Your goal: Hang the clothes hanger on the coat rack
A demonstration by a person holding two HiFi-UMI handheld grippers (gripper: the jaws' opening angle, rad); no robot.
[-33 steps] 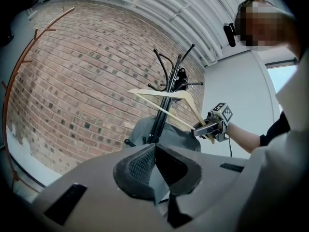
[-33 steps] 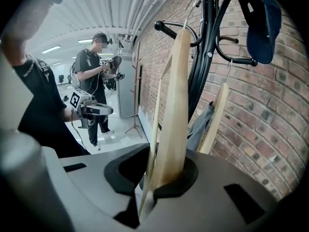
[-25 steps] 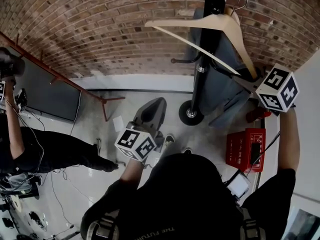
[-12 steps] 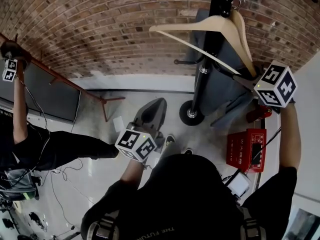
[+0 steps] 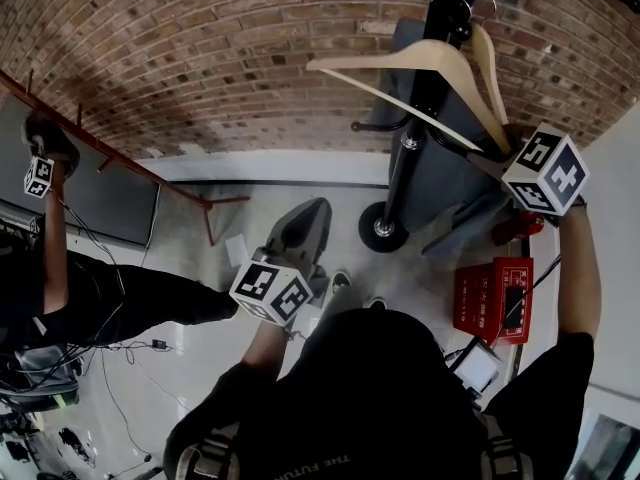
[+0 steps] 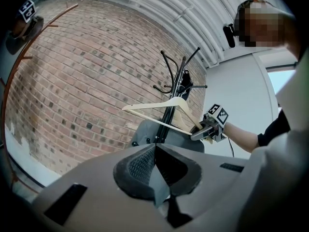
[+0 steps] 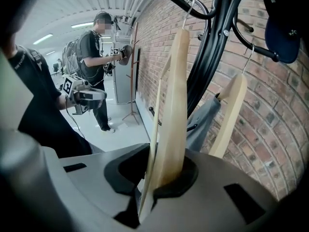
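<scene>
Right gripper view: right gripper (image 7: 159, 185) jaws are clamped on one end of the wooden clothes hanger (image 7: 175, 105), held up against the black coat rack (image 7: 208, 52). The hook sits by a rack arm; whether it's seated, can't tell. Left gripper view: left gripper (image 6: 157, 175) jaws pressed together, nothing between them, well apart from the rack.

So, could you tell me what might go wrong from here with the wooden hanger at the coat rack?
The right tool grips the pale wooden clothes hanger by one end, so it may pivot or slip. Whether its wire hook sits over an arm of the black metal coat rack is unclear; letting go now could drop it. A second wooden hanger hangs close by and could be knocked.
</scene>
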